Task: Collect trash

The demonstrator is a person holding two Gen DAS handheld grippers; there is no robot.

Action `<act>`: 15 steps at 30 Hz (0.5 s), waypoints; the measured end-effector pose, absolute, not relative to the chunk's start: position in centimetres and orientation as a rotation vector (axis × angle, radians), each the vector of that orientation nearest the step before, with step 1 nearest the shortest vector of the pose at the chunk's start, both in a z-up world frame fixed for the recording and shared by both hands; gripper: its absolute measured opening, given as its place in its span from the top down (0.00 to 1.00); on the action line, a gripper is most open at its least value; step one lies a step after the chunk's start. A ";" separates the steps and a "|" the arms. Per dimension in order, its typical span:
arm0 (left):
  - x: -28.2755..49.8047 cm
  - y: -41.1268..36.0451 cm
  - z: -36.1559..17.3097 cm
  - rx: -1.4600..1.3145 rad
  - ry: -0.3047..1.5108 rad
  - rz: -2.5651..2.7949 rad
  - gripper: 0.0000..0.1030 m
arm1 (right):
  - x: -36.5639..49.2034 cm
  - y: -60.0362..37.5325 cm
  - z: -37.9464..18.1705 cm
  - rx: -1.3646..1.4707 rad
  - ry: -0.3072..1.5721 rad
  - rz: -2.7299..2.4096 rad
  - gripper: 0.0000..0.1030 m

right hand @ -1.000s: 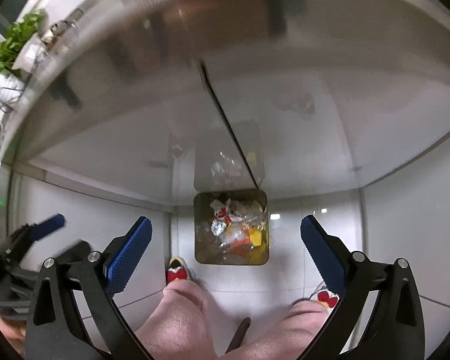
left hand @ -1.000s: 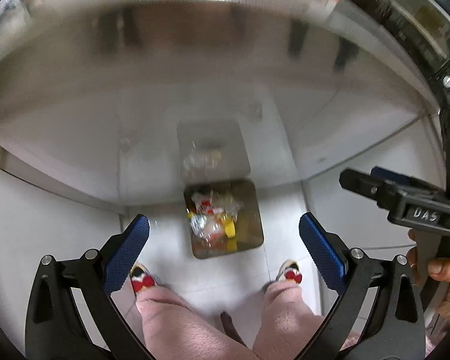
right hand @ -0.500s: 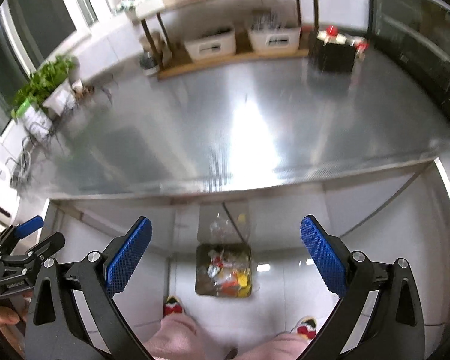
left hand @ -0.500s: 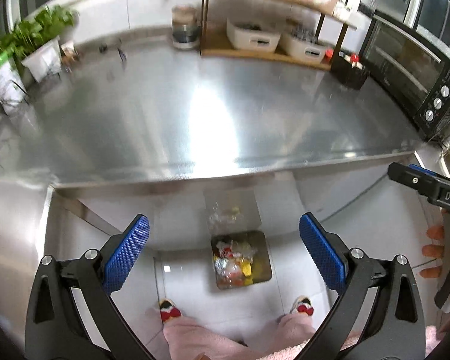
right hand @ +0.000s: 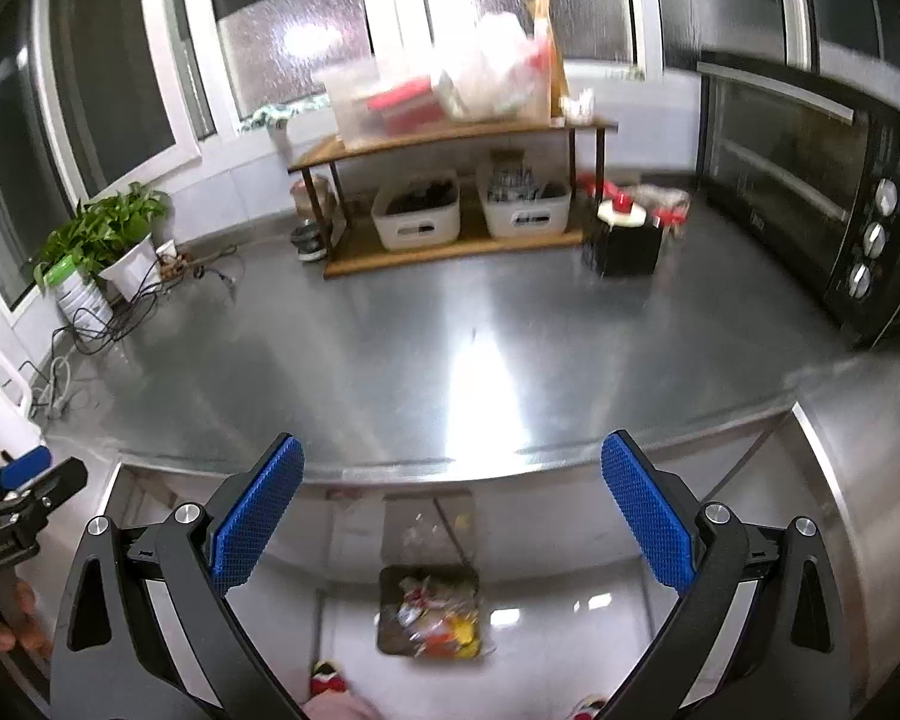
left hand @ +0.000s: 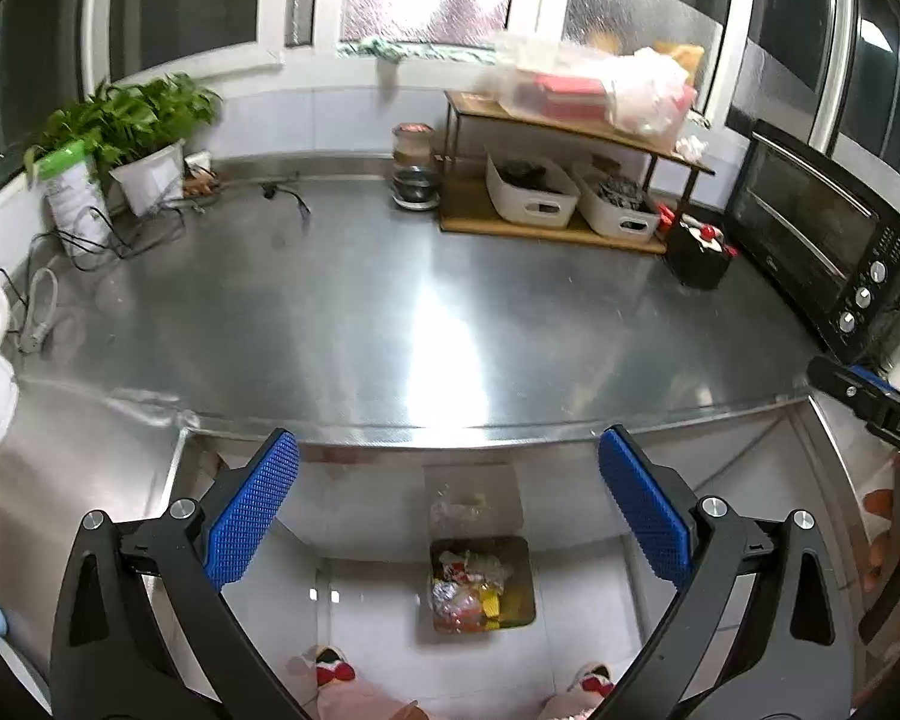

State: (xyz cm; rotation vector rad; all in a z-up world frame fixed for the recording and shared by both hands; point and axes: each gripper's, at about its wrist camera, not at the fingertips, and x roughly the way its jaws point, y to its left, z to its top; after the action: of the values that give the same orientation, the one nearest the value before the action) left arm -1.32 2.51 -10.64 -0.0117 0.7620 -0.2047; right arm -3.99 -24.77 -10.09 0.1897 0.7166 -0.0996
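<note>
Both my grippers gape empty over the steel counter's front edge, with the trash bin on the floor below.

The steel counter (left hand: 390, 312) fills most of what I see; at its back stand a black toaster oven (left hand: 822, 240), a wooden shelf rack (left hand: 564, 180) with two white baskets, and a potted plant (left hand: 132, 138). My left gripper (left hand: 450, 510) and my right gripper (right hand: 453, 513) have their blue pads spread wide, holding nothing. On the white tiled floor between my slippers sits the square trash bin (left hand: 525, 588), stuffed with colourful wrappers (left hand: 468, 591).
</note>
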 end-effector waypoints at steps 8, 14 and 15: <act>-2.1 2.1 -8.8 0.043 0.689 -0.163 0.08 | -4.8 -24.4 -7.6 0.117 0.628 -0.172 0.03; -2.0 1.9 -8.0 0.051 0.652 -0.159 0.08 | -4.9 -24.5 -7.1 0.127 0.613 -0.157 0.03; -1.9 1.8 -7.9 0.058 0.643 -0.154 0.08 | -4.9 -24.5 -7.1 0.127 0.611 -0.158 0.03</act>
State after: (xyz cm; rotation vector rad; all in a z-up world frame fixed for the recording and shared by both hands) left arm -1.95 1.81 -7.86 0.0580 0.6435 -0.1544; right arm -4.87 -24.52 -7.12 0.1273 0.6109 -0.1581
